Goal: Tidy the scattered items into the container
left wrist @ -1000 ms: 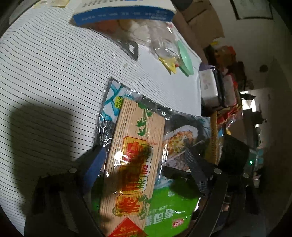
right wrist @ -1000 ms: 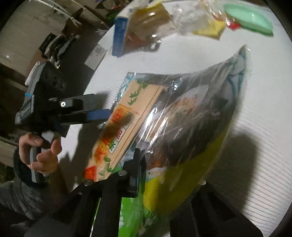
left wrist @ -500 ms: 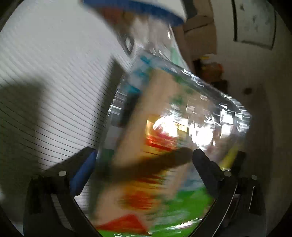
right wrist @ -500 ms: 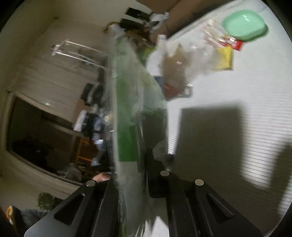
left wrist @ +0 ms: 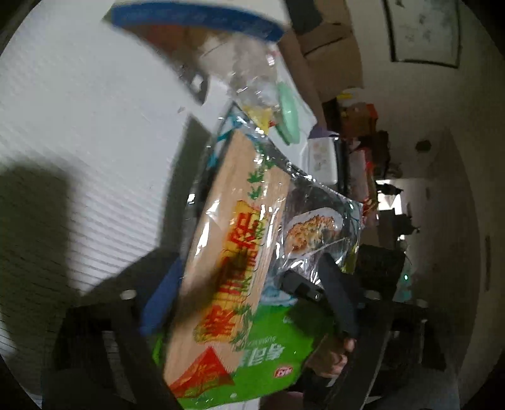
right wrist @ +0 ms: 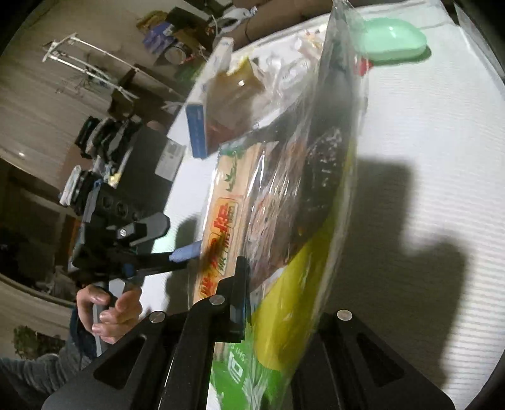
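A clear plastic sushi-kit bag point(left wrist: 252, 252) with a bamboo mat and green printing is held tilted above the white striped table point(left wrist: 79, 126). It also shows in the right wrist view point(right wrist: 300, 220). My right gripper point(right wrist: 277, 318) is shut on the bag's near edge. My left gripper point(left wrist: 249, 299) is spread wide with the bag between its fingers; from the right wrist view it point(right wrist: 176, 243) stands apart at the bag's left. A blue-edged box point(left wrist: 195, 15) stands at the far end of the table.
A crumpled clear bag of small items point(left wrist: 249, 82) lies by the box, also seen in the right wrist view point(right wrist: 252, 82). A mint-green dish point(right wrist: 391, 44) sits at the far right. Room clutter and shelves lie beyond the table.
The bag has been lifted off the table and swung upright by my right gripper, then tipped back a little. My left gripper has stayed spread beside it.
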